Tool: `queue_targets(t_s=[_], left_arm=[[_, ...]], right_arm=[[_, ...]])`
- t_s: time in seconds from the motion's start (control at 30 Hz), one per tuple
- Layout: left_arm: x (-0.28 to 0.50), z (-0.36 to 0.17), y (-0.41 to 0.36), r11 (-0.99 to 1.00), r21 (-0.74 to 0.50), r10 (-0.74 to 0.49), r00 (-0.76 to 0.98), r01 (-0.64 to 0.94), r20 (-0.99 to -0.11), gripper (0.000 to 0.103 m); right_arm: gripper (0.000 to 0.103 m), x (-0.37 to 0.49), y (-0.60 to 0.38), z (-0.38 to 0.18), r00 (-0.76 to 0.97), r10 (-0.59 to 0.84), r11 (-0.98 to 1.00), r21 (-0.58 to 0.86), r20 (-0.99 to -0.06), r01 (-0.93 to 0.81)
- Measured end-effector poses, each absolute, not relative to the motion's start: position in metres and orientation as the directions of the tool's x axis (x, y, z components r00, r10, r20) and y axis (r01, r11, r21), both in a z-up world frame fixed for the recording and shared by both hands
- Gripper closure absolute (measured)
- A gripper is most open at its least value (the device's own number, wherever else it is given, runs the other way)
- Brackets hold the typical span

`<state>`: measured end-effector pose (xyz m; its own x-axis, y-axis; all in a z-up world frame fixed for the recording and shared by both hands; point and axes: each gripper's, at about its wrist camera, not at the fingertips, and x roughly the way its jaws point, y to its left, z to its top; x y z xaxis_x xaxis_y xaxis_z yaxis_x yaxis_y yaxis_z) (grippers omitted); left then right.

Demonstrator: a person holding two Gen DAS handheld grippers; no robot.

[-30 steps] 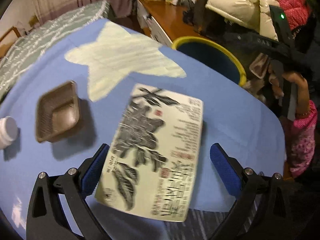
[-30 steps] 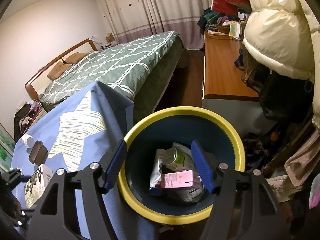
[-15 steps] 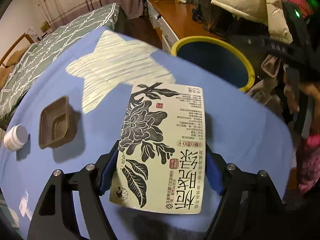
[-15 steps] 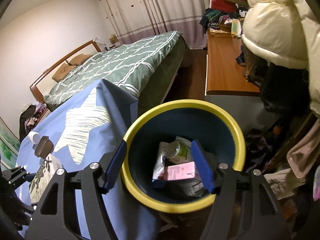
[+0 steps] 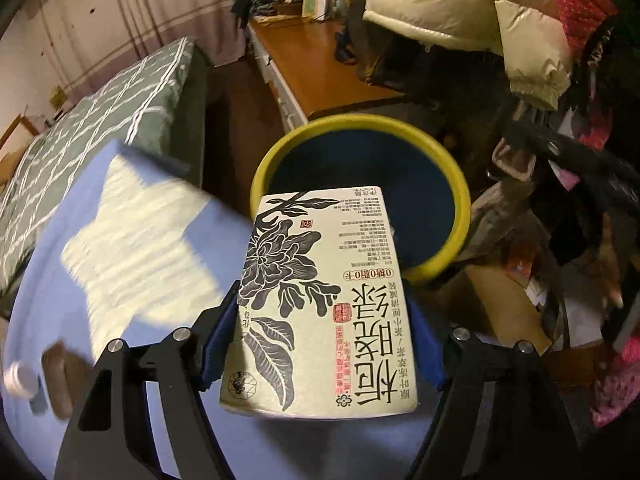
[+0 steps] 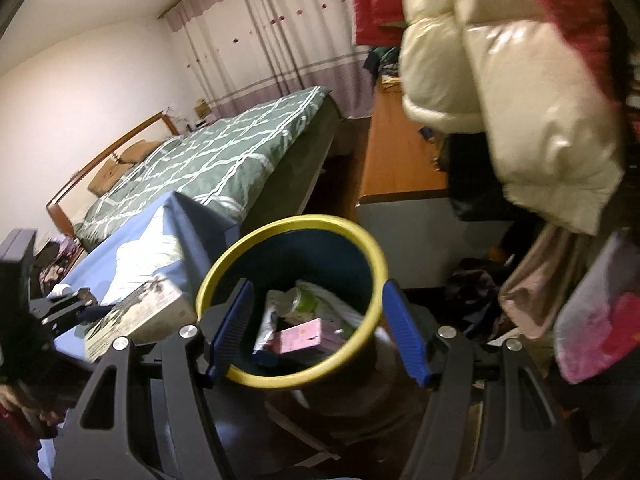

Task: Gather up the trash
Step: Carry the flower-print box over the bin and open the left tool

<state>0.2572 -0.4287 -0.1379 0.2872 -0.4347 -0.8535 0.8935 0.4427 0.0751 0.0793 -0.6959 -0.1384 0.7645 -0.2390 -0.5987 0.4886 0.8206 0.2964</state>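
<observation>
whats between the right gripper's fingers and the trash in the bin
Only air and the yellow rim: the right gripper hangs open over the bin, the pink carton below, in the right wrist view.

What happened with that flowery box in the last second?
The left gripper closed on the box, lifted it off the blue cloth and carried it toward the bin. The right gripper stayed open and empty over the bin, and the trash inside is unchanged.

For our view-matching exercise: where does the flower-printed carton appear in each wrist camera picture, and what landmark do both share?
Left wrist: the flower-printed carton fills the lower centre, clamped in the left gripper.
Right wrist: it sits small at lower left, beside the bin.
Shared landmark: the yellow-rimmed bin.
</observation>
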Motion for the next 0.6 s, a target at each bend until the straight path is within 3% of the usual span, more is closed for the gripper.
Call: queue_targets(t_s=[0.2, 0.33, 0.6], left_arm=[[0.270, -0.144, -0.487, 0.439, 0.045, -0.482, 0.277, 0.897, -0.831, 0.028], [0.273, -0.146, -0.504, 0.444, 0.034, -0.511, 0.284, 0.895, -0.811, 0.014], [0.273, -0.119, -0.428, 0.544, 0.006, -0.554, 0.365, 0.839, -0.748, 0.014]], right_arm=[[0.039, 0.064, -0.707, -0.133, 0.760, -0.276, 0.807, 0.287, -0.589, 0.516], [0.039, 0.064, -0.711, -0.134, 0.756, -0.276, 0.802, 0.292, -0.594, 0.522], [0.039, 0.076, -0.696, -0.138, 0.762, -0.237, 0.821, 0.295, -0.603, 0.489]])
